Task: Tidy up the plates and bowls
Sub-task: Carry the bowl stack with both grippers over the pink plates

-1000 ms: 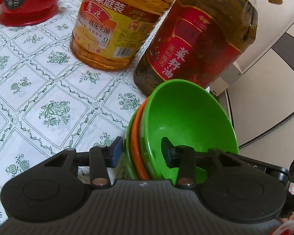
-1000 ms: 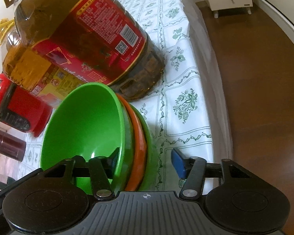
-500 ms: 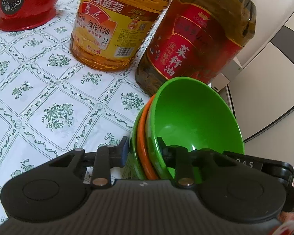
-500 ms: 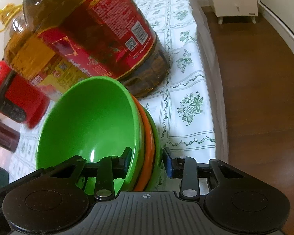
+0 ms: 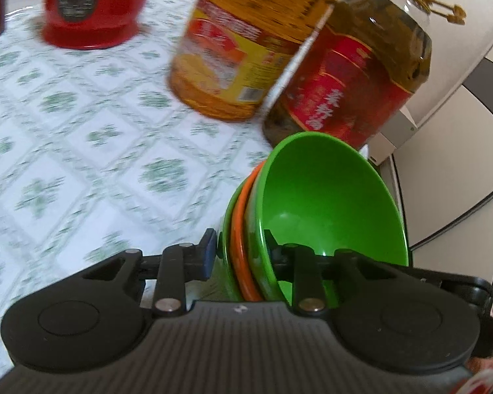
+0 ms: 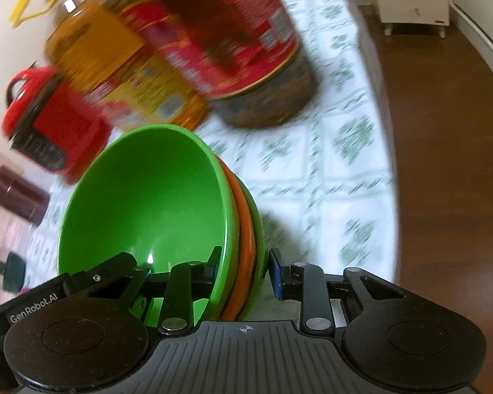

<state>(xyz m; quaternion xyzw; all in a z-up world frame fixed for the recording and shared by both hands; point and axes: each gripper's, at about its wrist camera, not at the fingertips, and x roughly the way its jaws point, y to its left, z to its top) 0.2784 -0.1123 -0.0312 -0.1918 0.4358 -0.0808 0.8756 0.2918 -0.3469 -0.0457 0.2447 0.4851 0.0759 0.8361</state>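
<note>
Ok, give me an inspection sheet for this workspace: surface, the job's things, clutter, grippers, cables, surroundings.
Surface: table with tablecloth, white with green floral squares; blurred.
Job's things: stack of bowls, green inside, an orange one in the middle, green outside, tilted on edge. No plates seen.
Clutter: yellow-label oil bottle, red-label oil bottle, red appliance, dark canister.
Grippers: left gripper clamps the stack's rims, one finger inside the top bowl; right gripper does the same from the other side. Both have just been closing on the stack.
Cables: nothing seen.
Surroundings: brown wooden floor, white cabinet.
</note>
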